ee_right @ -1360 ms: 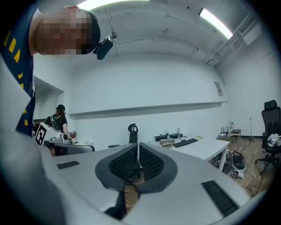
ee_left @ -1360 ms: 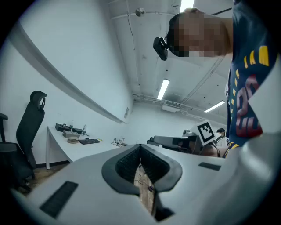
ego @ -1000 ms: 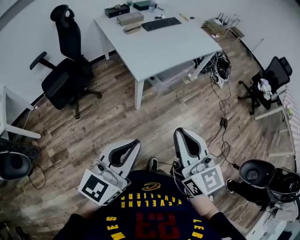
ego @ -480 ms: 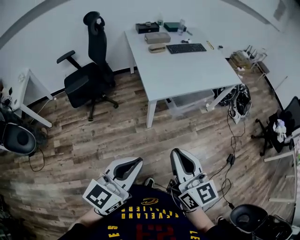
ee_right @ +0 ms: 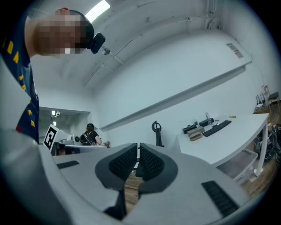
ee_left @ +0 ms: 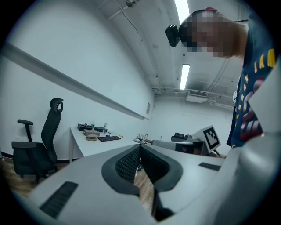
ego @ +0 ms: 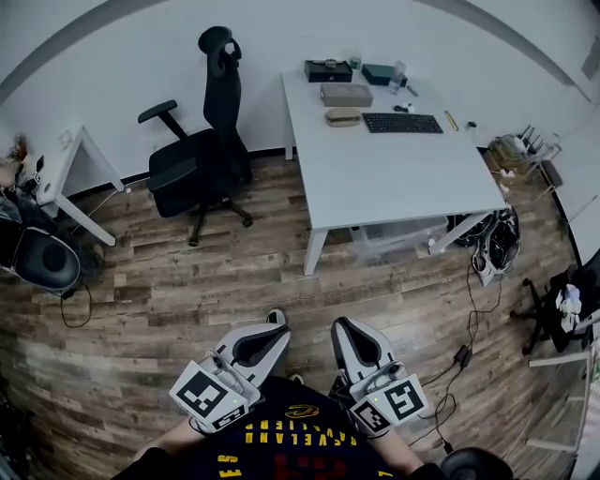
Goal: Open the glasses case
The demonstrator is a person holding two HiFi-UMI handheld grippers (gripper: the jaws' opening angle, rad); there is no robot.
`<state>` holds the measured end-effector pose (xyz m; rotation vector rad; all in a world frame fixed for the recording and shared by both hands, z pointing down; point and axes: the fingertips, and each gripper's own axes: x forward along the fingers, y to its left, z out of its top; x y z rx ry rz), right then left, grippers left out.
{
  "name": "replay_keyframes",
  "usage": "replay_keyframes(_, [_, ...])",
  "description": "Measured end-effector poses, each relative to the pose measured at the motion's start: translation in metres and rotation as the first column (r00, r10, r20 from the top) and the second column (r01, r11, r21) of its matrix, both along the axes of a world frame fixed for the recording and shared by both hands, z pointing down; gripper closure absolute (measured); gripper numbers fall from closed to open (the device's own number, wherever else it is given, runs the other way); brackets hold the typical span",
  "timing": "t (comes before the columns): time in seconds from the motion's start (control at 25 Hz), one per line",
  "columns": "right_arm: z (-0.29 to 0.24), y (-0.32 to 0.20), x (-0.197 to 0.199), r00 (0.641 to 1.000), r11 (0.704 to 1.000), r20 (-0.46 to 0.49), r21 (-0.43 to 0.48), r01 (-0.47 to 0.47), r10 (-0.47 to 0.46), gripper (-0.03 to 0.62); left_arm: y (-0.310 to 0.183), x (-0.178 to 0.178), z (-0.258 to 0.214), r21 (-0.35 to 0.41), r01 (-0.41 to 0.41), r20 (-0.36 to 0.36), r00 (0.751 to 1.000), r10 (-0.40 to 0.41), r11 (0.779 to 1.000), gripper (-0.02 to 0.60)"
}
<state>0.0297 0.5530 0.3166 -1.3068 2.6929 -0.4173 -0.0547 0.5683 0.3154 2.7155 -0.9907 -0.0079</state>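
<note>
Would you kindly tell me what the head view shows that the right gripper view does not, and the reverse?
Only the head view: the marker cube on the right hand-held gripper and a side desk at the left. Only the right gripper view: a ceiling light and a distant person. Both: that gripper's shut, empty jaws, the table, keyboard and chair.

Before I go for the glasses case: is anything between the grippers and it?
Nothing visible on the floor. From the left gripper and right gripper, the glasses case lies at the far end of the table, so its bare top stretches between. The chair stands off to the left.
</note>
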Motion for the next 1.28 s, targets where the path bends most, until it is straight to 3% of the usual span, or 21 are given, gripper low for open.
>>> replay_keyframes(0.36, [0.0, -0.089, 0.028, 0.99, 0.992, -0.072, -0.032, -0.124, 0.121, 0.566, -0.105, 0.038, -0.002, -0.011, -0.166, -0.071, 0.984, 0.165, 0.986, 0.566])
replay_keyframes(0.6, [-0.008, -0.152, 0.03, 0.973, 0.981, -0.152, -0.067, -0.184, 0.172, 0.566, -0.176, 0.041, -0.01, -0.029, -0.243, -0.184, 0.955, 0.234, 0.97, 0.566])
replay_keyframes(0.96, [0.006, -0.232, -0.027, 0.979, 0.989, -0.195, -0.12, -0.087, 0.063, 0.566, -0.252, -0.017, 0.009, -0.084, -0.161, -0.238, 0.962, 0.137, 0.983, 0.566])
replay_keyframes(1.28, [0.022, -0.282, -0.034, 0.99, 0.985, -0.138, -0.166, -0.046, 0.023, 0.566, -0.294, -0.024, 0.024, -0.128, -0.131, -0.215, 0.971, 0.102, 0.983, 0.566])
